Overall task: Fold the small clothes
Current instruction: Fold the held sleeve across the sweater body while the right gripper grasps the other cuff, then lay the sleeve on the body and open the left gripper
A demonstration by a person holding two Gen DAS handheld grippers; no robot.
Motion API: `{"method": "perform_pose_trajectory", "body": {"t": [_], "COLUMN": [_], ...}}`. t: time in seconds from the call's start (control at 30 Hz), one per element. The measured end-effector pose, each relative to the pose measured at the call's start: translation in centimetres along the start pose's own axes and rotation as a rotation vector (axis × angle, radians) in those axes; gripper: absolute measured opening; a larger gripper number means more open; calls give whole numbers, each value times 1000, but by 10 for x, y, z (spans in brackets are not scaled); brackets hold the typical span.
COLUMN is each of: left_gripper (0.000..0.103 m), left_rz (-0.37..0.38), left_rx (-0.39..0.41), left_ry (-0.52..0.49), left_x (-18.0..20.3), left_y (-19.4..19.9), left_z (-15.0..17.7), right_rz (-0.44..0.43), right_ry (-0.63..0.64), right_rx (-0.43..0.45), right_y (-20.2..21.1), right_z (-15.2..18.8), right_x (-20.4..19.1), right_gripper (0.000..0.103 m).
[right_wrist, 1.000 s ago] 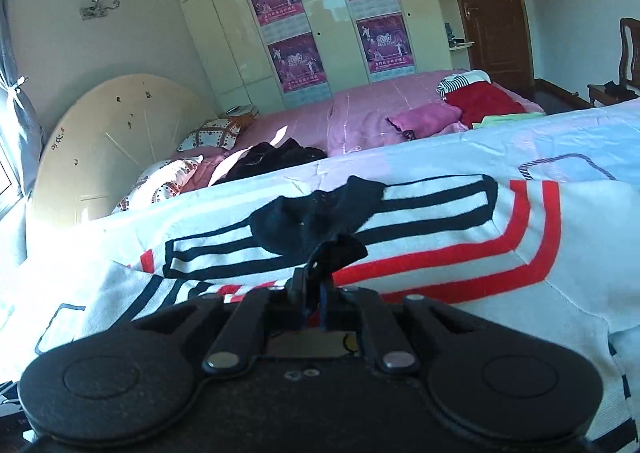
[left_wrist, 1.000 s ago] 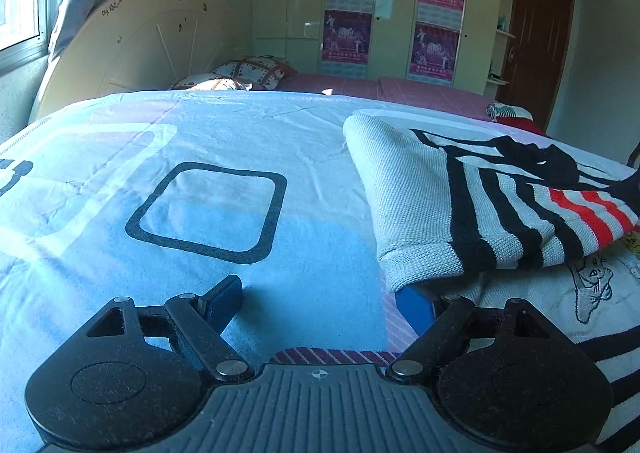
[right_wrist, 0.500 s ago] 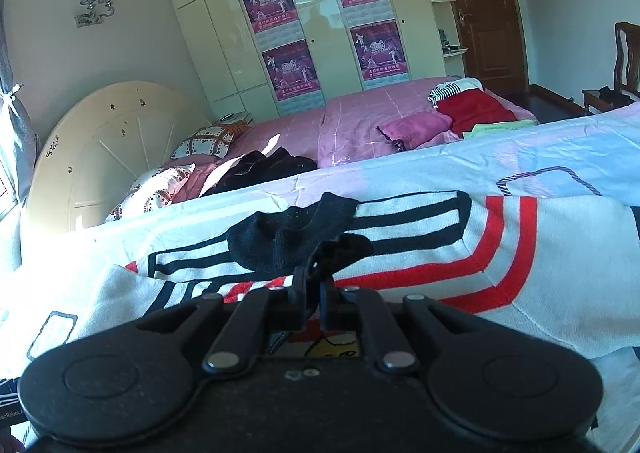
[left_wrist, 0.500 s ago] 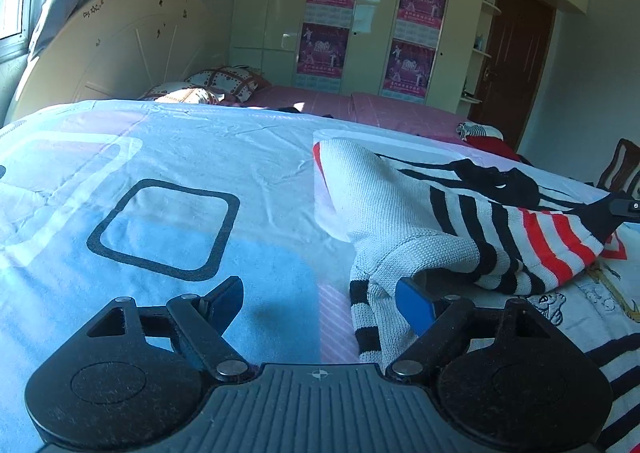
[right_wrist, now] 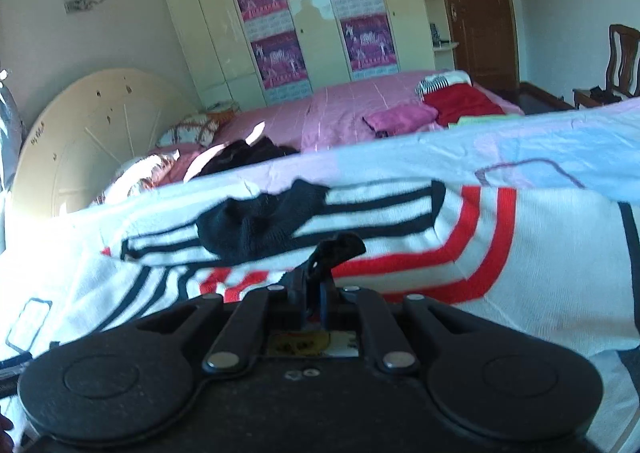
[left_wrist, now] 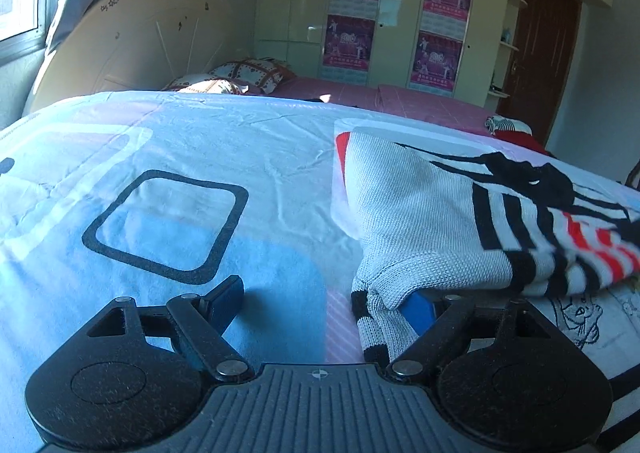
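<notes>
**Right gripper pinches the striped sweater; left gripper stands wide beside its sleeve**

The landmark is the striped knit sweater (left_wrist: 436,213), white with black and red bands, lying on the blue-and-white patterned bedsheet (left_wrist: 224,141).

Left of the sweater, in the left wrist view, the sheet shows a black rounded-square outline (left_wrist: 164,225). Nearer the camera, the left gripper (left_wrist: 324,299) hovers low over the sheet with its jaws spread wide and nothing pressed between them. Its left blue pad (left_wrist: 226,295) sits over bare sheet, well left of the sweater. Its right blue pad (left_wrist: 418,311) is tucked under the sweater's folded edge, where a black-striped cuff (left_wrist: 374,323) hangs down just beside it.

Behind the sweater stand a pink bed (left_wrist: 400,101), a round pale headboard (left_wrist: 132,41) and cream wardrobes with pink posters (left_wrist: 354,9).

In the right wrist view, the right gripper (right_wrist: 314,287) is closed tight on a black bit of the sweater's knit (right_wrist: 340,249), lifting it off the body of the sweater (right_wrist: 520,253). A loose black knit patch (right_wrist: 256,225) lies on the sweater just left of the pinched fabric.
</notes>
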State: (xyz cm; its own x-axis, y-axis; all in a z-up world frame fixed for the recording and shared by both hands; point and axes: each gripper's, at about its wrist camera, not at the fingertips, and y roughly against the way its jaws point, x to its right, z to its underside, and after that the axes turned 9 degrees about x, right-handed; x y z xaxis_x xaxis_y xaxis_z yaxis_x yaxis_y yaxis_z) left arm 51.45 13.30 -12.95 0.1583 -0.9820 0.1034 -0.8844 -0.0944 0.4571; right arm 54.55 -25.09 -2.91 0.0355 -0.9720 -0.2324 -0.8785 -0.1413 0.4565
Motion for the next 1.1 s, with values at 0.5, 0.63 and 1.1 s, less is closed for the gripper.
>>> {"method": "perform_pose_trajectory", "body": {"t": [0.5, 0.63, 1.1], "left_gripper": [83, 83, 81], "left_rz": [101, 203, 217], "left_rx": [63, 86, 77], "left_ry": [-126, -273, -288], "left_x": [11, 81, 98], "left_y": [36, 20, -38], "left_z": [-33, -48, -71], "right_rz": [-11, -131, -74], "right_ry": [59, 183, 184], "right_rx": [29, 2, -24], "right_y": [27, 18, -24], "right_z": [4, 12, 6], "right_x": [4, -35, -30], "right_gripper": [13, 7, 14]}}
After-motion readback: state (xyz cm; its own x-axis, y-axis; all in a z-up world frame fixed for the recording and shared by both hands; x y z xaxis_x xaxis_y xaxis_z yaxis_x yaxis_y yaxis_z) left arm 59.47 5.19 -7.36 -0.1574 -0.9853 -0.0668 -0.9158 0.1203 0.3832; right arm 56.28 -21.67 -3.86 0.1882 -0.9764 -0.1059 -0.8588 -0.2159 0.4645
